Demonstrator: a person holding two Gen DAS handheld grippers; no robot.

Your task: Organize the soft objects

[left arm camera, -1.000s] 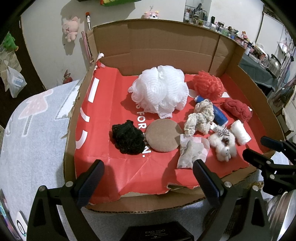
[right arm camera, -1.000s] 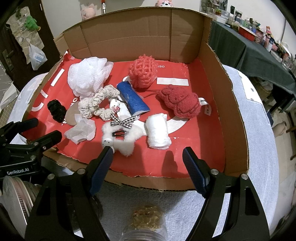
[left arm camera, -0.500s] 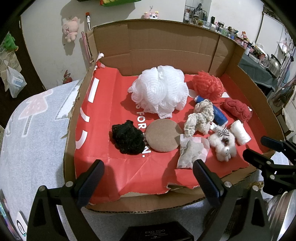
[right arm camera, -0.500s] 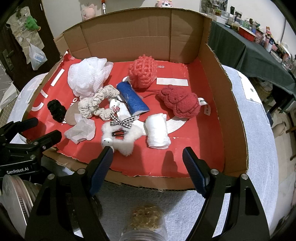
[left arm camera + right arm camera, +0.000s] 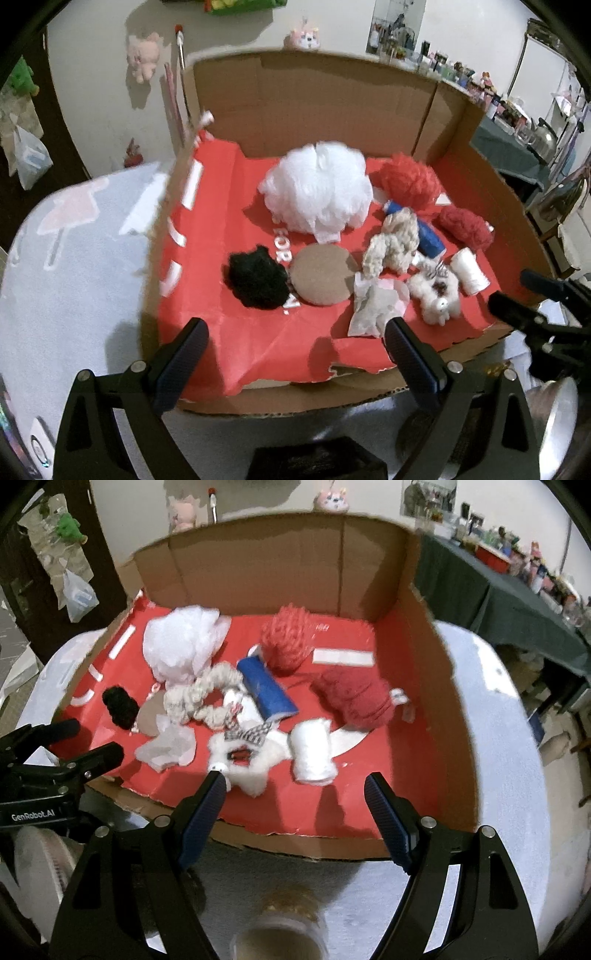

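A cardboard box (image 5: pixel 314 99) (image 5: pixel 424 686) lined in red holds several soft things: a white mesh puff (image 5: pixel 317 192) (image 5: pixel 181 646), a red puff (image 5: pixel 406 182) (image 5: pixel 286 637), a dark red knit piece (image 5: pixel 465 227) (image 5: pixel 352 698), a black scrunchie (image 5: pixel 256 278) (image 5: pixel 119 703), a tan round pad (image 5: pixel 323 275), a cream braided ring (image 5: pixel 393 242) (image 5: pixel 197 699), a blue roll (image 5: pixel 266 686), a white fluffy toy (image 5: pixel 437 295) (image 5: pixel 243 760) and a white roll (image 5: pixel 469 271) (image 5: pixel 312 751). My left gripper (image 5: pixel 295 338) and right gripper (image 5: pixel 293 792) hang open over the box's near edge, both empty.
A crumpled white wrapper (image 5: pixel 375 304) lies by the tan pad. The box stands on a pale blue cloth (image 5: pixel 66 266). A jar top (image 5: pixel 280 934) sits under my right gripper. A dark green table (image 5: pixel 517 598) with clutter stands at the right.
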